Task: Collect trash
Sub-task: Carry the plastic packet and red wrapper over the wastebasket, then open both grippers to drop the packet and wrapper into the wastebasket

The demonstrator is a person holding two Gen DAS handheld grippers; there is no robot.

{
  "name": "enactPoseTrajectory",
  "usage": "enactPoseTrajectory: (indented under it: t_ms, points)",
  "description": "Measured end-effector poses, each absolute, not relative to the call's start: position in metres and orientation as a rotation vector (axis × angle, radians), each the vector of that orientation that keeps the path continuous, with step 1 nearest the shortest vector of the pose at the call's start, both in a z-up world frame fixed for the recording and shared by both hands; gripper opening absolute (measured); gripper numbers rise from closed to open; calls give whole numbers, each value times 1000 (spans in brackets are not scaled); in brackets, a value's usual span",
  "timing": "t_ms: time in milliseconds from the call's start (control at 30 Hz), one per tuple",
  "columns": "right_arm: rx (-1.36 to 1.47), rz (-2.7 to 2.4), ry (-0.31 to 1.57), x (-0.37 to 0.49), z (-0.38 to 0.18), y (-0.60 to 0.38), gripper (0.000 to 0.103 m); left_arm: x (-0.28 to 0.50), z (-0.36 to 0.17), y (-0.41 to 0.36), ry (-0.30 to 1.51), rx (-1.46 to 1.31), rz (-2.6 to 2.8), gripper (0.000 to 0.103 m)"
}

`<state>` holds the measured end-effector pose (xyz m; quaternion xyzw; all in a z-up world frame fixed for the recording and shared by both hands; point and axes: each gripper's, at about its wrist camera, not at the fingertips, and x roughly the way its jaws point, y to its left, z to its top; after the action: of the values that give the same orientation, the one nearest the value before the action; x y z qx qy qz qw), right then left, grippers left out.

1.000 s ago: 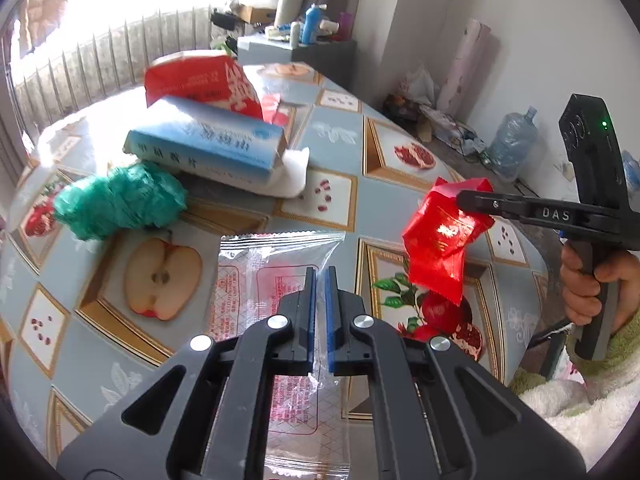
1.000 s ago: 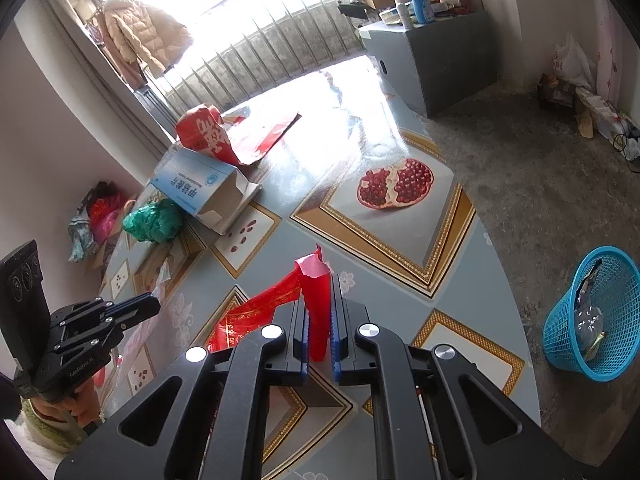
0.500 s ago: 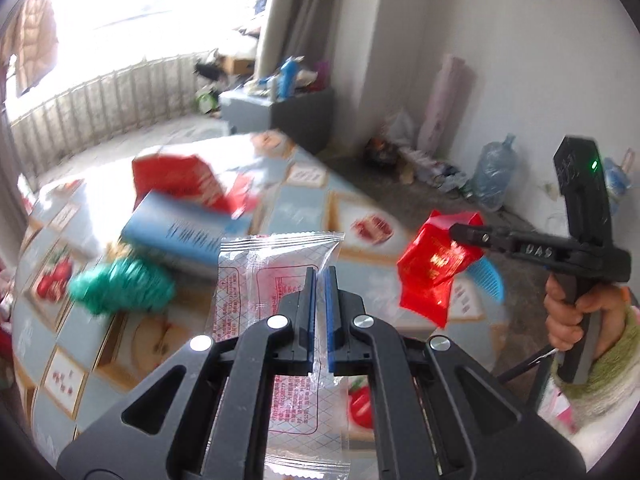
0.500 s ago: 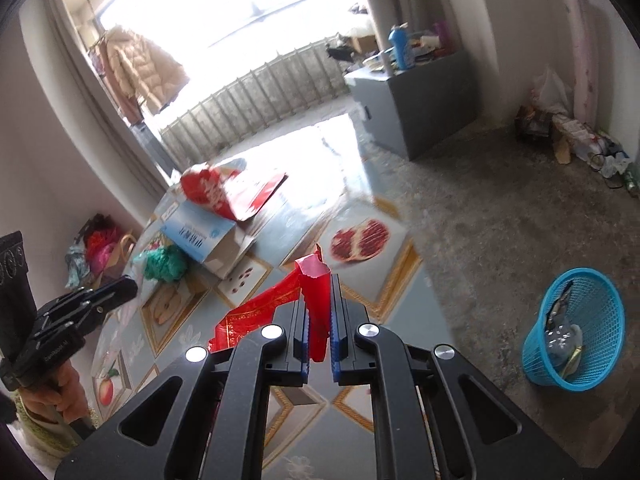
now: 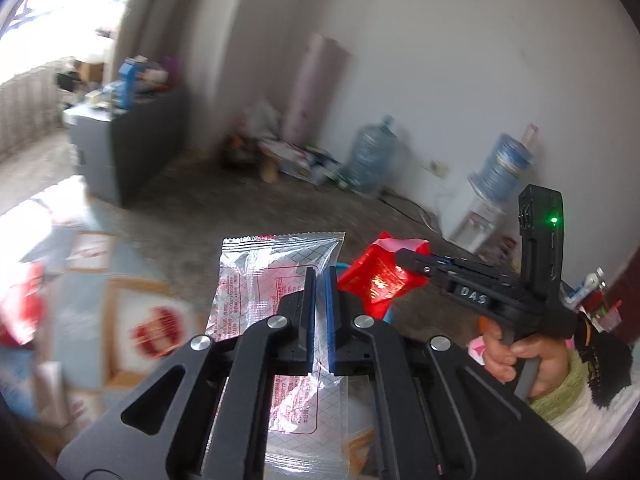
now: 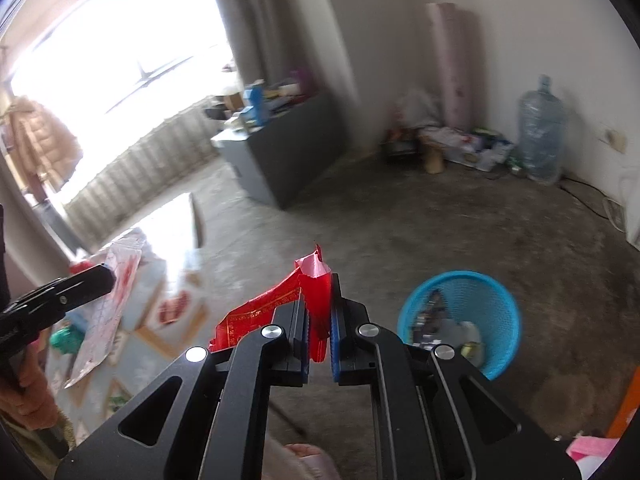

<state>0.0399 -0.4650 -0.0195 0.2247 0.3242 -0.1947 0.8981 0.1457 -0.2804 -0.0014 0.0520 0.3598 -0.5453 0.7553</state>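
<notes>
Bare concrete floor (image 6: 400, 240) is seen, with a blue basket (image 6: 460, 320) (already partly filled) at four o'clock. A clear wrapper (image 5: 276, 272) is clamped by the left gripper (image 5: 320, 308), a red wrapper (image 6: 316, 292) by the right gripper (image 6: 320, 320); neither has been dropped, and more trash (image 6: 64, 338) is left on the counter (image 6: 160, 344).

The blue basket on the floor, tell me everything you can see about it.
The blue basket is a round, open-topped bin of bright blue plastic mesh, standing upright on the bare grey floor, apart from the table. It already holds some crumpled wrappers and scraps. Nothing touches it; the right gripper, shut on a red wrapper, appears just left of it in the right wrist view.
</notes>
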Motion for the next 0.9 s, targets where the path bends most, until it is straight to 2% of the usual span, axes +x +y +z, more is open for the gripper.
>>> enactPoseTrajectory:
  t_ms: [433,633,733,767,800,833,900]
  points:
    - [792,-746,753,-3,-144,-600,8,142,-87,-487,1049,239,-1336,4]
    - [887,-823,791,-1,-197,-649,8,127,-129,-564,1091,314,-1396,5]
    - [924,-854,813,-3,-222,-667,12,124,-147,-592,1103,333,-1399,6]
    - [936,-862,832,-4,-234,-674,15,122,-154,-600,1099,340,-1400,10]
    - [951,-861,848,-2,-245,-679,17,121,-158,-607,1104,349,-1400,19]
    - [964,-863,865,-4,-252,-681,28,121,-168,-615,1118,364,-1386,32]
    - [984,-889,891,-6,-268,-684,41,121,-173,-618,1129,358,-1370,35]
